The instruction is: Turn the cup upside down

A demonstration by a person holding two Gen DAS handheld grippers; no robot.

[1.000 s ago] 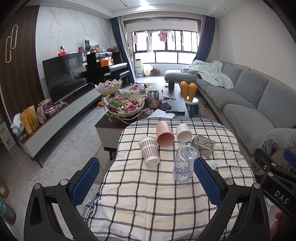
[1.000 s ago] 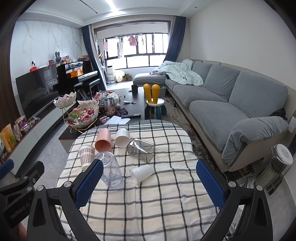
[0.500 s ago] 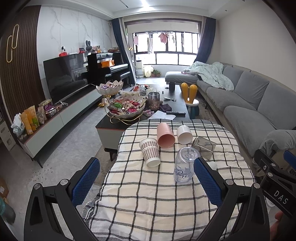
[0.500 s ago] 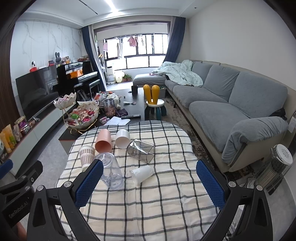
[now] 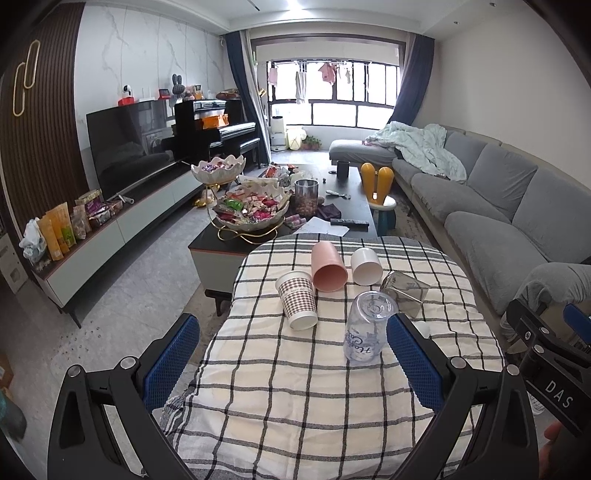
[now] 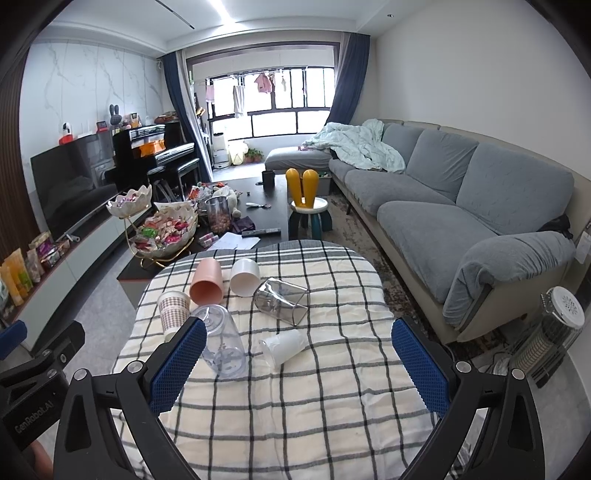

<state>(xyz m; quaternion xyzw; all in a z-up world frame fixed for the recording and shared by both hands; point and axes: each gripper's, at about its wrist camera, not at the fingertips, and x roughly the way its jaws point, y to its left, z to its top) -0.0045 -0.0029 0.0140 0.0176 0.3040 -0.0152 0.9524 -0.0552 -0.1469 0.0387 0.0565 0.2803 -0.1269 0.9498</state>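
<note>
- While both claws hover wide apart and hold nothing, the left gripper (image 5: 291, 354) faces the checked tablecloth (image 5: 295, 387).
- Checkered cup (image 5: 297, 300), pink cup (image 5: 328, 267), white cup (image 5: 365, 266) lie tipped; the clear cup (image 5: 365, 328) stands inverted.
- Right gripper (image 6: 299, 365) frames a small translucent cup (image 6: 283, 346), on its side.

We see daylight from the blown-out window (image 5: 334, 110); a ceiling light strip (image 6: 225, 11) glares; fisheye bending, dark vignetted corners, focus sharp.
</note>
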